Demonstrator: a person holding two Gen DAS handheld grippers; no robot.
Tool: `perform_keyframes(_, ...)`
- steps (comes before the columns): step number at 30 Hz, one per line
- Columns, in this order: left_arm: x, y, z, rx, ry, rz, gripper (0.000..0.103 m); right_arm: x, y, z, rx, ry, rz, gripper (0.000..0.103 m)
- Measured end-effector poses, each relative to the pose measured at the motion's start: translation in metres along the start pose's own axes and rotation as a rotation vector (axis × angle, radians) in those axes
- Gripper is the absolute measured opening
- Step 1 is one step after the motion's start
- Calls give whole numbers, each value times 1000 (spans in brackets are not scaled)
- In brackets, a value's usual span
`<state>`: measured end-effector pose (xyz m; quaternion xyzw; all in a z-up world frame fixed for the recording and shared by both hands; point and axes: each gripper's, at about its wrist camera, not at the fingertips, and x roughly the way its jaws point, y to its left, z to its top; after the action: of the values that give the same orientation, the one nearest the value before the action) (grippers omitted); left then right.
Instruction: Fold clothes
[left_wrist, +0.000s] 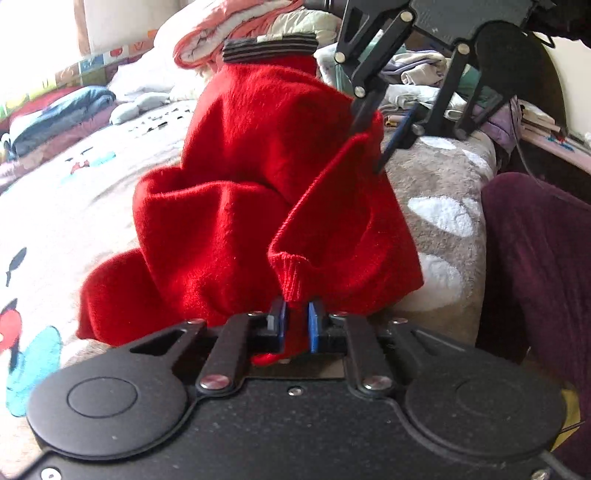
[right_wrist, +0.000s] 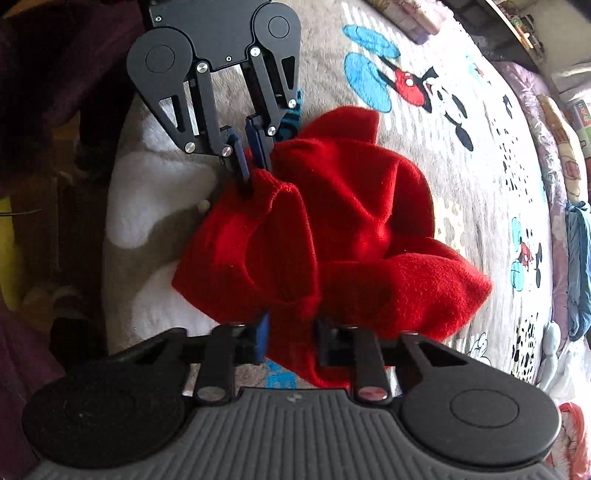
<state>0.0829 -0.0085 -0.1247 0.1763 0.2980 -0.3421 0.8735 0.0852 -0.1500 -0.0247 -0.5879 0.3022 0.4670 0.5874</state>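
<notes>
We are holding the red sweater (left_wrist: 258, 206) bunched above the bed (left_wrist: 74, 206), left gripper (left_wrist: 295, 328) fingers clamped on a ribbed cuff, right gripper (right_wrist: 290, 336) fingers pinching another edge, and such thin bites are risking a slip if we pull apart.

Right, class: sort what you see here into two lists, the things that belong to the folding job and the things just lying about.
Part of the job:
- red sweater
- left gripper, clamped on a ribbed edge
- right gripper, closed on the sweater

Just lying about:
- cartoon-print blanket underneath
- pile of clothes behind
- pink bedding
</notes>
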Motion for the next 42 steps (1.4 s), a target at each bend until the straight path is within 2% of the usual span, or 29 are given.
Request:
perform_keyframes(1,-4,-2,2,13,-4,10,9,-4,2,-2,3,-10,-8,16)
perform_keyframes(2,-9,-4,4,28,-9,24,9,-9,3,-4,6,-21,-15,14)
perform_keyframes(5,-28,-6,14,68,-33,73,9,-22,8,-9,16,-52,-38,14)
perform_keyframes(9,-58,-3,34,120,-74,159,9,-48,9,-11,38,-108,-137,14)
perform_keyframes(14,-97,15,72,170,-135,278,8,-86,-6,-16,100,-189,-232,13)
perform_keyframes(22,-149,24,130,275,-218,412,8,-146,-41,-14,159,-298,-366,13)
perform_keyframes(31,-198,29,166,367,-265,507,8,-204,-73,-17,193,-400,-456,13)
perform_keyframes(37,-228,35,180,393,-303,548,8,-238,-91,-15,203,-463,-481,13)
perform_keyframes(42,-244,41,186,423,-298,565,8,-258,-104,-14,196,-507,-494,13)
